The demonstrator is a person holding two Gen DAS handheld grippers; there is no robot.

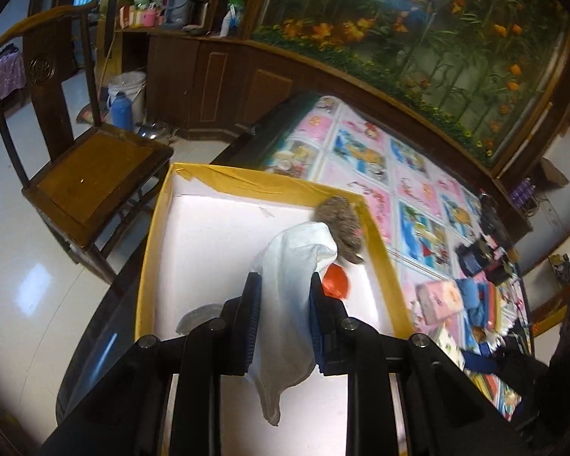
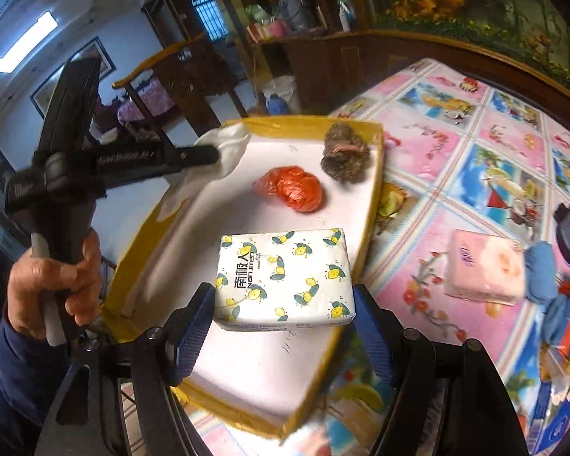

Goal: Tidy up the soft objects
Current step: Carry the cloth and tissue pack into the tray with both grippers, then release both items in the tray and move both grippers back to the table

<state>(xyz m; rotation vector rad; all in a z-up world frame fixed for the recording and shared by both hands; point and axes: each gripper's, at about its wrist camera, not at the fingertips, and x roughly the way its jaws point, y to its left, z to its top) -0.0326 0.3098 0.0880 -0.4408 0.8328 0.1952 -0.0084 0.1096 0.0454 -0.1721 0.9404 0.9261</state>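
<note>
Hanging limp from the left gripper (image 1: 283,323), a white cloth (image 1: 296,266) is pinched between closed pads over the yellow-rimmed white box (image 1: 247,180); its loose tail droops below the jaws, so it looks light, floppy and shapeless, best held by a bunched fold, not an edge. Right gripper (image 2: 285,326) stands fairly wide around a lemon-print tissue pack (image 2: 283,275), pads at its two short sides; whether they press or only flank it I cannot tell, though the pack appears lifted over the box's near corner. Pack judged light, squashy under a slick film wrap: grip across the middle, firmly enough to dent it slightly, or it may slide. Already in the box: a crumpled red plastic bag (image 2: 290,188) and a grey-brown fuzzy bundle (image 2: 344,155) near the far rim. A pink tissue pack (image 2: 484,266) waits on the counter (image 2: 418,174), well apart.
</note>
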